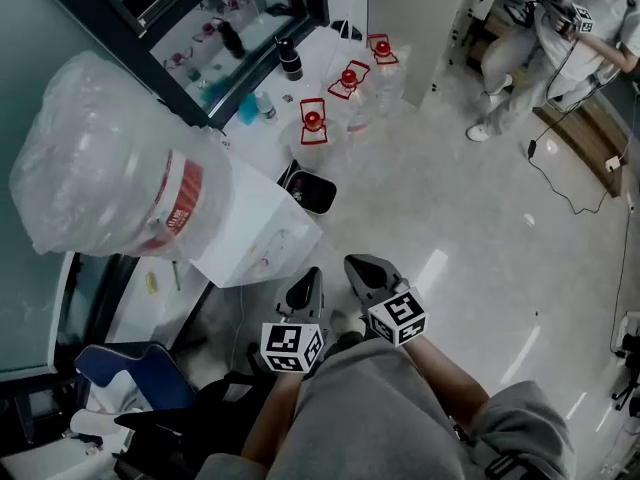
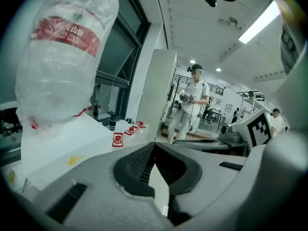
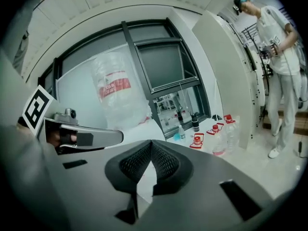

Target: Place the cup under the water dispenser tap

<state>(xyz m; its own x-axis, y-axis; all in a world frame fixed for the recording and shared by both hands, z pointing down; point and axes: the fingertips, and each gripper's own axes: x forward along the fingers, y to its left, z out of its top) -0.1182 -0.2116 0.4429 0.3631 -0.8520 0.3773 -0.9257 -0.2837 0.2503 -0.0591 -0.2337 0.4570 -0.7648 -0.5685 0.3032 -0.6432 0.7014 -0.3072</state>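
Note:
No cup shows in any view. The water dispenser [image 1: 255, 233] is a white cabinet carrying a big upturned bottle [image 1: 110, 178] wrapped in clear plastic with a red label; its tap is hidden from here. My left gripper [image 1: 305, 286] and right gripper [image 1: 368, 271] hang side by side in front of my body, just right of the dispenser and apart from it. In the left gripper view the left gripper [image 2: 153, 148] has its jaws together with nothing between them, and the bottle [image 2: 62, 57] rises at the left. The right gripper [image 3: 150, 148] is likewise shut and empty.
Three clear bottles with red caps [image 1: 313, 123] stand on the floor by the window wall, and a black bin [image 1: 310, 190] sits behind the dispenser. A person [image 1: 540, 38] stands at the far right beside a white pillar [image 1: 420, 18]. A blue chair [image 1: 130, 373] is at my lower left.

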